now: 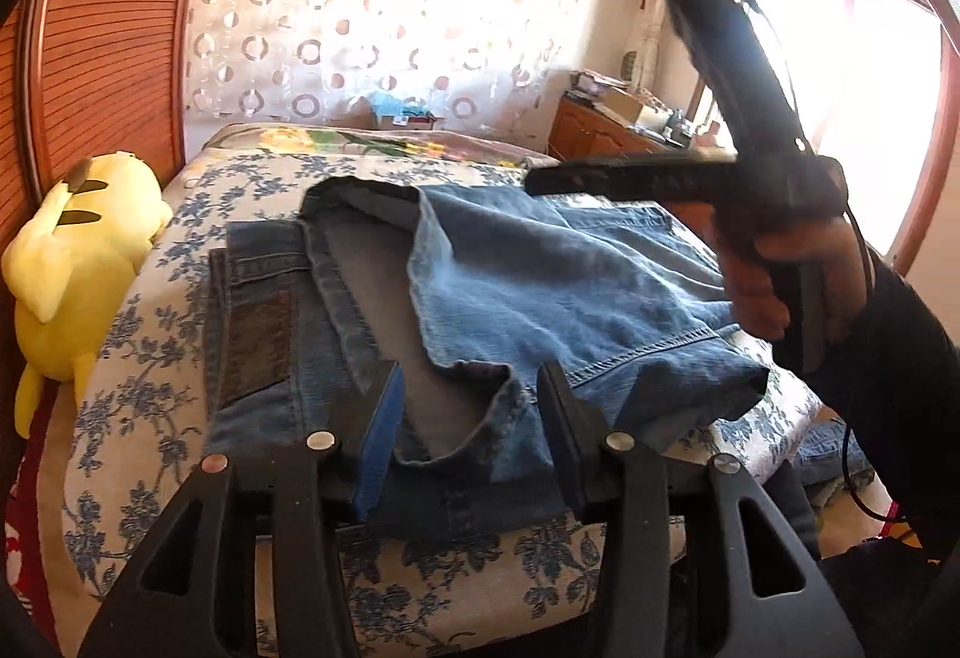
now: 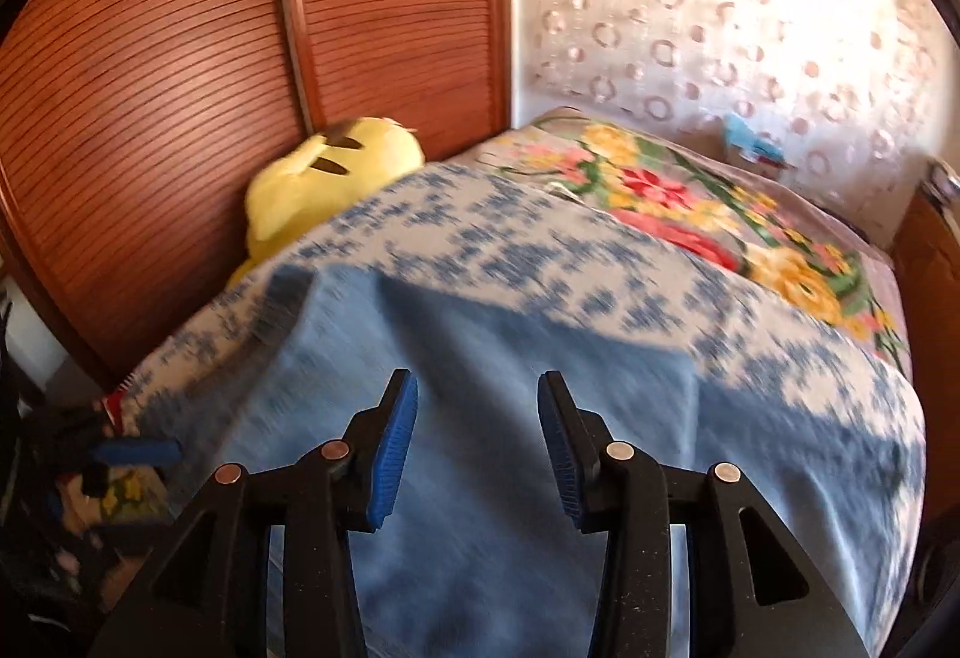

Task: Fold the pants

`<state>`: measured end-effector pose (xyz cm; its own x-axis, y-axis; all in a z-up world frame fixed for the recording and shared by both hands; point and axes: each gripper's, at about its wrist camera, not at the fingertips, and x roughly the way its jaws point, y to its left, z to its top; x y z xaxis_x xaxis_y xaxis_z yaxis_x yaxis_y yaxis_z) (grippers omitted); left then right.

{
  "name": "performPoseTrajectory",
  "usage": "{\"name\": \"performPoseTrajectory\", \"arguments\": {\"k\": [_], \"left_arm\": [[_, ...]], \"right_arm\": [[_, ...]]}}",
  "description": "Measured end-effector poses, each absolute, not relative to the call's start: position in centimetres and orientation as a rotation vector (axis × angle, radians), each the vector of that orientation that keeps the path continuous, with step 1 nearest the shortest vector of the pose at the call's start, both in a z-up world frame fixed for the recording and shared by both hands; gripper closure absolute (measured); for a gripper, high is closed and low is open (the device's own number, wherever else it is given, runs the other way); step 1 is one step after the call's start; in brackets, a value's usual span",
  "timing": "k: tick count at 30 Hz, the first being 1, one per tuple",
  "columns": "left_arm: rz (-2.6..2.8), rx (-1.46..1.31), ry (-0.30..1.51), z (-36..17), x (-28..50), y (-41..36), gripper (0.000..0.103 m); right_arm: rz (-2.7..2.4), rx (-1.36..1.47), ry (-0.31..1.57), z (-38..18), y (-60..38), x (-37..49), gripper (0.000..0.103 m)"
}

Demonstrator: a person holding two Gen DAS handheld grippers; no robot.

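Pants (image 1: pixel 498 298) lie on the bed (image 1: pixel 150 358) straight ahead of your left gripper (image 1: pixel 468 418), already doubled over, light leg panel folded across the darker waistband part, loose hem bunched between the left gripper's fingers. Looks like mid-fold: one fold laid, edges still rumpled. Next you likely need to pinch that near hem or edge and carry it over, squaring the stack. Left gripper: jaws wide apart, nothing clamped, denim just ahead of the pads. Right gripper (image 2: pixel 477 442): also spread open, empty, hovering over the blue denim (image 2: pixel 480 358), view blurred so contact unclear. Your right hand (image 1: pixel 780 274) sits right of the left gripper. Yellow plush (image 1: pixel 78 262) far left, against the wooden doors (image 1: pixel 114 27).
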<state>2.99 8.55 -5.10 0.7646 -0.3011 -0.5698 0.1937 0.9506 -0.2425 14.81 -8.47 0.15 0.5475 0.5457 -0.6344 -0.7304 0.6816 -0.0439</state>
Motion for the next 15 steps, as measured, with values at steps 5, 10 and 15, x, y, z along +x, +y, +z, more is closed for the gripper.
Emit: {"name": "performPoseTrajectory", "arguments": {"k": [5, 10, 15], "left_arm": [[-0.305, -0.164, 0.669, -5.8, 3.9, 7.5, 0.063], [-0.292, -0.147, 0.713, -6.7, 4.6, 7.1, 0.079], [-0.268, -0.136, 0.701, -6.3, 4.3, 7.1, 0.096]], "right_arm": [[0.677, -0.306, 0.634, -0.9, -12.7, 13.6, 0.06], [0.59, -0.29, 0.63, -2.0, -16.9, 12.2, 0.06], [0.565, -0.238, 0.648, -3.1, -19.4, 10.7, 0.058]]}}
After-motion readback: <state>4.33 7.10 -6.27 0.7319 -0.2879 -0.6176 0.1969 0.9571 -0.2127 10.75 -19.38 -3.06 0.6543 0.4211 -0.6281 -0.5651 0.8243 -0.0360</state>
